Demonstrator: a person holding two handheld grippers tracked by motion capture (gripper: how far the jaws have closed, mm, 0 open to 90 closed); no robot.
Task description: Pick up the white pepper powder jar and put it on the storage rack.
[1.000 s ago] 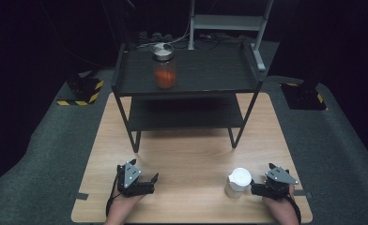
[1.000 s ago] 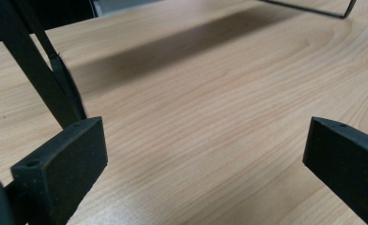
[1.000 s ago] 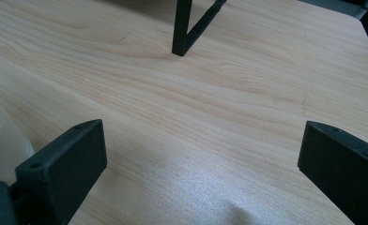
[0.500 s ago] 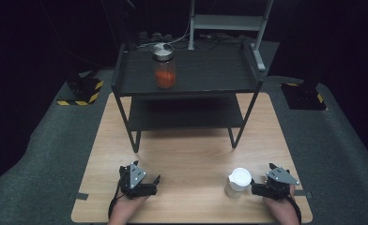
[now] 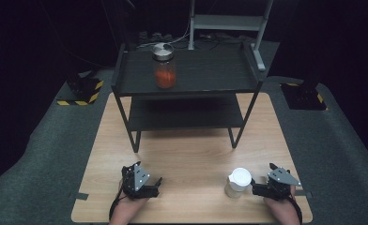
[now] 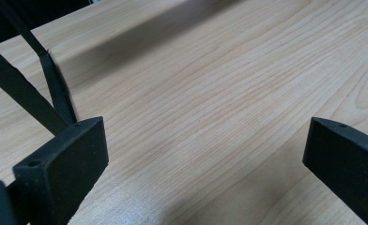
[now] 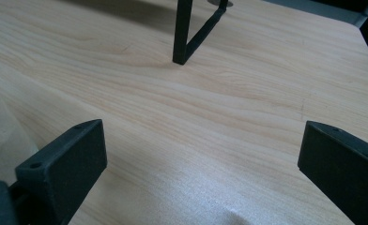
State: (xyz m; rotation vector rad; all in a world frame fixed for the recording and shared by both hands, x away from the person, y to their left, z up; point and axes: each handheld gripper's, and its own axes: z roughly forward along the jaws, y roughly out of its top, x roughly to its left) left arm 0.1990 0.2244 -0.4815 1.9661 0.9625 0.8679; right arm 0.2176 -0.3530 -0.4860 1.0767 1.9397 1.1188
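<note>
Both sets of jaws stand wide and empty, so the right gripper (image 5: 253, 189), just beside the white-lidded jar (image 5: 238, 182) on the table (image 5: 191, 154), should probably swing left to straddle it squarely before closing.

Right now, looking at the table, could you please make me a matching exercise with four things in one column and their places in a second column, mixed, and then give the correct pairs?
Things:
1. glass jar
2. white-lidded container
3. left gripper
4. black shelf rack

Places:
A. near the front edge of the wooden table, at its left side
B. on the top shelf of the rack
C. standing across the far part of the table
D. on the table, just beside the right gripper

Pairs: 1-B, 2-D, 3-A, 4-C
</note>
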